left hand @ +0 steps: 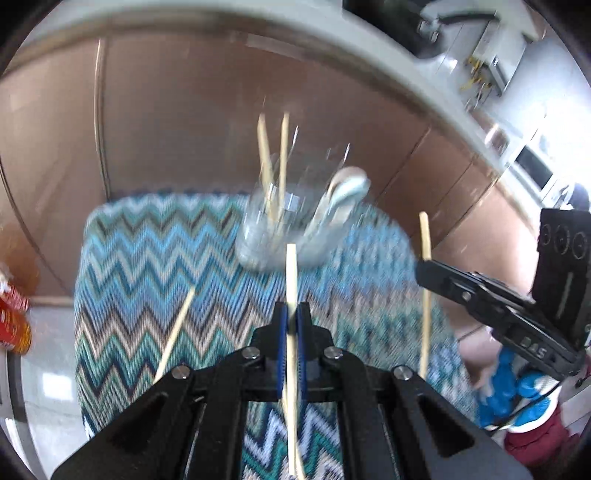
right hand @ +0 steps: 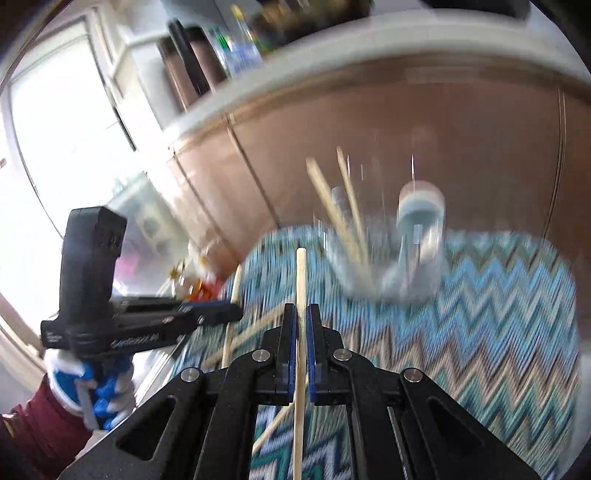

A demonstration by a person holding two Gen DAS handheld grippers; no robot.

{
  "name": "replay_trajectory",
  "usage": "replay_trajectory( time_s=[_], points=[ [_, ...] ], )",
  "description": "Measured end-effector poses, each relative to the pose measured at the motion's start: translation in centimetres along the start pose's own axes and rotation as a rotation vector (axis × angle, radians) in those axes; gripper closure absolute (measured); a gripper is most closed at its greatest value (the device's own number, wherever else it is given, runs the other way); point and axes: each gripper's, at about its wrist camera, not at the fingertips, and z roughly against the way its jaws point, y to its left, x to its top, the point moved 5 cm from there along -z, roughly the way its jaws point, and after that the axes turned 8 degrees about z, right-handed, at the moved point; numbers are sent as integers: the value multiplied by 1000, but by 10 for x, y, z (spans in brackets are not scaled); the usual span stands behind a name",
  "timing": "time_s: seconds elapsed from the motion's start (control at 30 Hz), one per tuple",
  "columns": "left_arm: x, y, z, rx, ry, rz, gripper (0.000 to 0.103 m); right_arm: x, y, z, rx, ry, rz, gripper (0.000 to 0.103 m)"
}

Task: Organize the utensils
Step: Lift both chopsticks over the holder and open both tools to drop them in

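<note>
My left gripper (left hand: pixel 291 314) is shut on a pale wooden chopstick (left hand: pixel 291 269) that stands nearly upright above the zigzag mat (left hand: pixel 147 258). My right gripper (right hand: pixel 302 314) is shut on a second chopstick (right hand: pixel 301 273), also upright. Each gripper shows in the other's view, the right gripper (left hand: pixel 423 269) at the right and the left gripper (right hand: pixel 236 312) at the left. Ahead on the mat stands a blurred glass jar (left hand: pixel 273 240) holding two chopsticks (left hand: pixel 275 162) and a pale spoon (left hand: pixel 347 188). One loose chopstick (left hand: pixel 177 328) lies on the mat.
Brown cabinet doors (left hand: pixel 184 110) under a white counter edge (left hand: pixel 258 26) rise behind the mat. A red package (left hand: pixel 11 321) sits at the left. Bottles (right hand: pixel 236 48) stand on the counter. A blue-and-white gloved hand (right hand: pixel 99 387) with a dark red sleeve holds the left gripper.
</note>
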Motion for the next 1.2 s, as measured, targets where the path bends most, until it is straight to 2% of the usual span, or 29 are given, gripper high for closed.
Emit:
replay_trajectory(
  time_s=[0.07, 0.17, 0.27, 0.33, 0.43, 0.6, 0.7, 0.83, 0.9, 1.0, 1.07, 1.13, 1.2],
  points=[
    [27, -9, 19, -20, -89, -4, 99, 30, -1, 10, -33, -101, 37, 98],
    [63, -30, 24, -22, -232, -7, 99, 72, -2, 21, -94, -266, 85, 98],
    [101, -38, 32, -46, -411, 18, 99, 102, -7, 21, -151, -403, 112, 98],
    [121, -38, 30, -59, -509, 48, 99, 114, -15, 12, -165, -451, 117, 98],
    [146, -32, 12, -42, -600, 85, 98, 126, -27, -6, -181, -481, 124, 98],
    [161, -19, -31, 18, -644, 95, 98, 116, -44, -51, -237, -472, 154, 98],
    [159, -9, -55, 59, -651, 84, 98, 99, -55, -66, -258, -451, 152, 98],
    [151, 1, -74, 67, -645, 79, 98, 84, -60, -72, -276, -439, 152, 97],
    [146, -3, -76, 66, -643, 73, 97, 81, -60, -72, -280, -434, 157, 97],
    [140, -6, -70, 66, -642, 66, 97, 79, -58, -66, -285, -433, 156, 83],
    [137, -8, -64, 71, -645, 62, 95, 79, -56, -60, -292, -432, 156, 81],
    [132, -11, -56, 73, -646, 63, 86, 79, -54, -53, -298, -429, 156, 80],
    [130, -12, -47, 79, -652, 66, 81, 78, -51, -46, -309, -424, 156, 80]
  ],
)
